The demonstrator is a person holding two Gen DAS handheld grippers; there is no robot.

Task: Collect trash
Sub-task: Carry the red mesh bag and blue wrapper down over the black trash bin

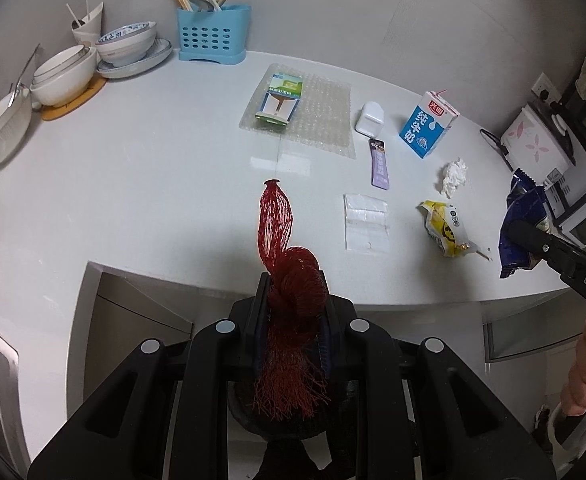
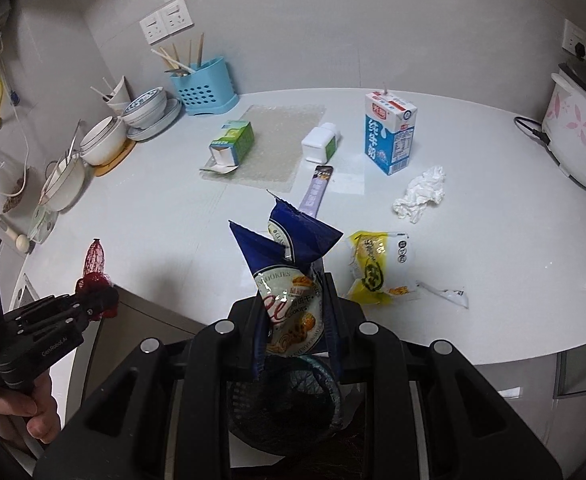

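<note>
Red net bag (image 1: 289,280) pinched in your left gripper (image 1: 293,304), cookie wrapper (image 2: 293,280) clamped in your right gripper (image 2: 293,312), both off the countertop's (image 1: 153,184) near edge; milk carton (image 1: 427,124), tissue (image 1: 453,176), yellow wrapper (image 1: 445,232) remain uncollected.

Blue cookie bag (image 2: 293,292): "COOKIES". Left gripper (image 2: 93,300) body: "GenRobot.AI". Right gripper (image 1: 521,232) arm: "DAS".

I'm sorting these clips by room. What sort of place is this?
Most likely a home kitchen: a white countertop with stacked bowls, a blue utensil holder of chopsticks, and a rice cooker plugged in by the wall.
</note>
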